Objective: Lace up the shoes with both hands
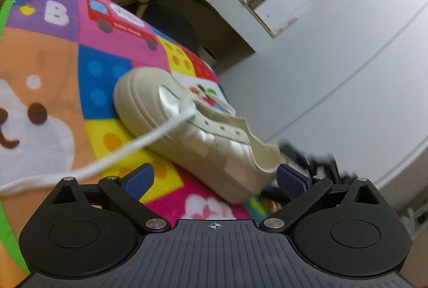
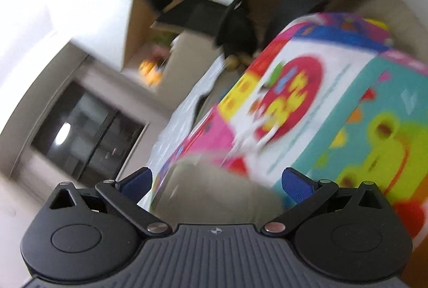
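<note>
The shoe (image 1: pixel 192 133), a cream low-top with silvery side panels, is seen in the left wrist view lying tilted on a colourful play mat (image 1: pixel 107 68). A white lace (image 1: pixel 128 149) runs from the foremost eyelets near the toe and trails loose across the mat toward the left hand-held gripper (image 1: pixel 214 178). The remaining eyelets along the visible side are seen empty. By that evidence, lacing is judged to be at an early stage: only the front is threaded, and the crossings up to the collar are left.

Both units are released. The jaws of the left hand-held gripper stand wide apart with nothing clamped; the heel of the shoe lies between and just ahead of them, and contact cannot be confirmed. The right hand-held gripper (image 2: pixel 216 181) is likewise spread wide and empty; its view is heavily blurred.

Legible writing is limited to a large letter "B" (image 1: pixel 55 12) on the mat. Lettering on the printed red truck (image 1: pixel 120 20) cannot be read. No brand is discernible on the shoe.
</note>
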Motion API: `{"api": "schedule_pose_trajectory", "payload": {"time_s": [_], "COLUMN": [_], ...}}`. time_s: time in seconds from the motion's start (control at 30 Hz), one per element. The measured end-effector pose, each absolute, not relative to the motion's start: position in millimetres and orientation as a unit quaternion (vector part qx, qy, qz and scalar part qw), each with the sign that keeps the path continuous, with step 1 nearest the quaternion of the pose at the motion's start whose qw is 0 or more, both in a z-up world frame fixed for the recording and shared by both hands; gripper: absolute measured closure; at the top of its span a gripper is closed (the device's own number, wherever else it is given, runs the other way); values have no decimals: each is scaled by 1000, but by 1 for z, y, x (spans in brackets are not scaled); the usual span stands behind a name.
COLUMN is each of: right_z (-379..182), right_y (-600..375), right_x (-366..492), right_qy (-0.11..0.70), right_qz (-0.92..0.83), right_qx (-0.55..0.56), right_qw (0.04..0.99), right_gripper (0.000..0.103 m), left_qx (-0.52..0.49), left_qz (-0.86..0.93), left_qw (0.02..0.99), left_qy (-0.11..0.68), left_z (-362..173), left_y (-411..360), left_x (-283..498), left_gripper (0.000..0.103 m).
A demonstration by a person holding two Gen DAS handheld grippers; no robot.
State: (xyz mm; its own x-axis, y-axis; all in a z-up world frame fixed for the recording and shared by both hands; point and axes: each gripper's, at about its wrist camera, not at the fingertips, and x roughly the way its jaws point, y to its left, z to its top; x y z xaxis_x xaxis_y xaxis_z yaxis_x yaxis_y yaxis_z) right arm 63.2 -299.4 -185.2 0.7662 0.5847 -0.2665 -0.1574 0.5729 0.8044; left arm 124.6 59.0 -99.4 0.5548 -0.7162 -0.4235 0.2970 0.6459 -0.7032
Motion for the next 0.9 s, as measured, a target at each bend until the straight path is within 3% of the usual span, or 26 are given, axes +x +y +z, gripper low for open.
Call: {"api": "schedule_pose_trajectory", "payload": {"time_s": [0.2,0.4,0.67,0.9], "right_z": [-170,-181,-183,-185], "right_y": [-235,-264,-259,-262], "right_x": [21,23,22,23], "right_qy": [279,284,277,267], "right_qz": [197,229,220,192], "right_qx": [196,297,285,296], "right_qw": [919,882,891,897], "right_gripper": [0,0,0,0], "left_qx": [-293,-282,-199,-150], "left_qz": [-229,-209,-201,-236], "left_qw": [841,855,869,868], "left_qy": [392,381,405,410], "left_z": [-95,-71,-86,-91], "left_y": [78,79,23,27], "left_x": [146,182,250,224], "left_gripper": [2,1,0,0]}}
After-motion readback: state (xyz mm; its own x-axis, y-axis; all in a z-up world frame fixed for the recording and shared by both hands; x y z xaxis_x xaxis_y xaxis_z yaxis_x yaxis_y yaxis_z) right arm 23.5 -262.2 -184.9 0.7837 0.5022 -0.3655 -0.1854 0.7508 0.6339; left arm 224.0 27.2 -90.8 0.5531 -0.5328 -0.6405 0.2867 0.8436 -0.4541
